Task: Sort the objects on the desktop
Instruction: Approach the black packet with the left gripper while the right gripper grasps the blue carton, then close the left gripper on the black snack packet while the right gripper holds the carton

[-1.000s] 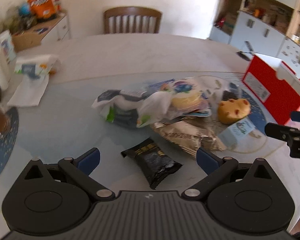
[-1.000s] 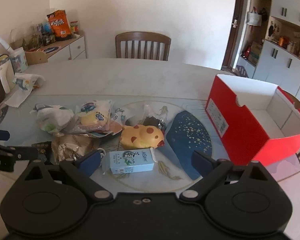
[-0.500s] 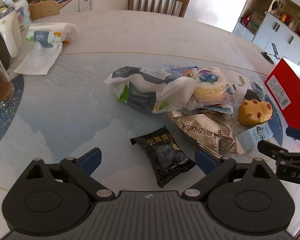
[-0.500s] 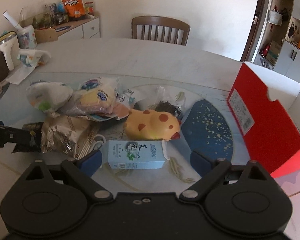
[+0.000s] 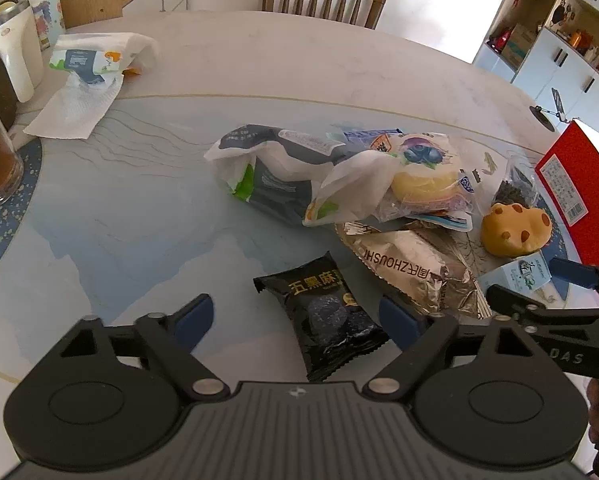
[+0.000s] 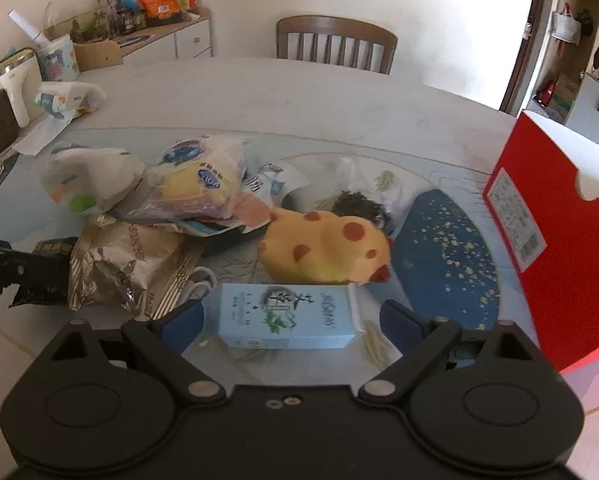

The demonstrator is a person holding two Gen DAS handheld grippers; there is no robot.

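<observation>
The left gripper [image 5: 295, 320] hangs low over the table [image 5: 259, 52], its jaws closing around a black snack packet [image 5: 323, 312] that lies between the blue pads [image 5: 191, 318] without either one touching it yet. Just right of it lies a crumpled gold foil bag [image 5: 411, 268]. The right gripper [image 6: 289, 320] stands wide, a light blue carton [image 6: 285, 316] lying flat between its pads, untouched. Just beyond the carton sits a yellow spotted toy [image 6: 327, 252], with bagged pastries [image 6: 195, 184] heaped to the far left. A red box [image 6: 539, 232] stands at the right.
</observation>
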